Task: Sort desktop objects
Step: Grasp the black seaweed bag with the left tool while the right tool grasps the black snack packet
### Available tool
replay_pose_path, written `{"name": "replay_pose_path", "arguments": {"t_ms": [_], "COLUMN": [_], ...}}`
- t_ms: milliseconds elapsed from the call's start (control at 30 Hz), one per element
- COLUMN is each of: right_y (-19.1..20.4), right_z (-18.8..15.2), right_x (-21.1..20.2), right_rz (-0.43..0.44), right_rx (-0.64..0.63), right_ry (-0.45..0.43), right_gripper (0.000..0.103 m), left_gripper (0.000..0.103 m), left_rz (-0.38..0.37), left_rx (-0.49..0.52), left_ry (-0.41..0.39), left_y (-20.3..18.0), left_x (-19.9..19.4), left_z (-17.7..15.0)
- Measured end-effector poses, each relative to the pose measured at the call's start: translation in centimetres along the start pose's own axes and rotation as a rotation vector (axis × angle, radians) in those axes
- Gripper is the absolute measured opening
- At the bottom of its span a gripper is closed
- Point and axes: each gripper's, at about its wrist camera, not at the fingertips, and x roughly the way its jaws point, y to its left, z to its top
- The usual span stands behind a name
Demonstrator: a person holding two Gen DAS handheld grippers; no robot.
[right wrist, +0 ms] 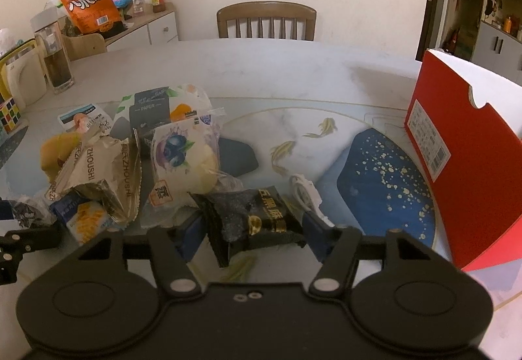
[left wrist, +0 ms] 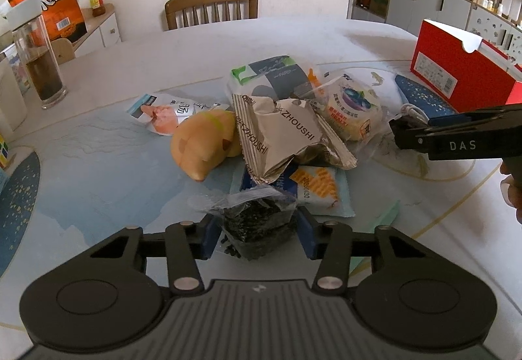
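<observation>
A heap of snack packets lies mid-table: a crumpled grey ZHOUSHI bag (left wrist: 284,138), a blueberry cake packet (left wrist: 354,108), a tissue pack (left wrist: 270,72), a yellow plush toy (left wrist: 205,141) and a blue-and-white cracker packet (left wrist: 313,190). My left gripper (left wrist: 257,232) is shut on a clear seaweed packet (left wrist: 257,226) at the heap's near edge. My right gripper (right wrist: 251,223) is shut on a black snack packet (right wrist: 257,216) right of the heap; it shows in the left wrist view (left wrist: 396,128) too. A red box (right wrist: 463,157) stands open at the right.
A white cable (right wrist: 305,190) lies just beyond the black packet. A glass of dark liquid (left wrist: 42,63) stands at the far left, with a Rubik's cube (right wrist: 8,115) near it. A wooden chair (left wrist: 212,7) is behind the table.
</observation>
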Motion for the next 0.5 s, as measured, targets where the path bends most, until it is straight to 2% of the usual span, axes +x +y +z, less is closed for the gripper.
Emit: {"name": "replay_pose_path", "arguments": {"t_ms": [133,200,300,500], "right_y": [0.0,0.1,0.3,0.3], "right_z": [0.1,0.2,0.3,0.6], "right_x": [-0.3,-0.5,-0.7,-1.1], "right_rz": [0.002,0.007,0.009,-0.012], "right_rx": [0.005,0.0,-0.018,-0.028], "right_ry": [-0.006,-0.012,-0.014,-0.029], "right_gripper": [0.059,0.049,0.045,0.037], "left_gripper": [0.045,0.045,0.04,0.039], "left_rz": [-0.005,-0.012,-0.02,-0.028], "left_rx": [0.0,-0.006,-0.015,-0.03], "left_ry": [-0.007,-0.009,-0.008,-0.019], "left_y": [0.1,0.3,0.5,0.9], "left_x": [-0.3,-0.4,-0.4,-0.9], "left_z": [0.1,0.1,0.0,0.1]}}
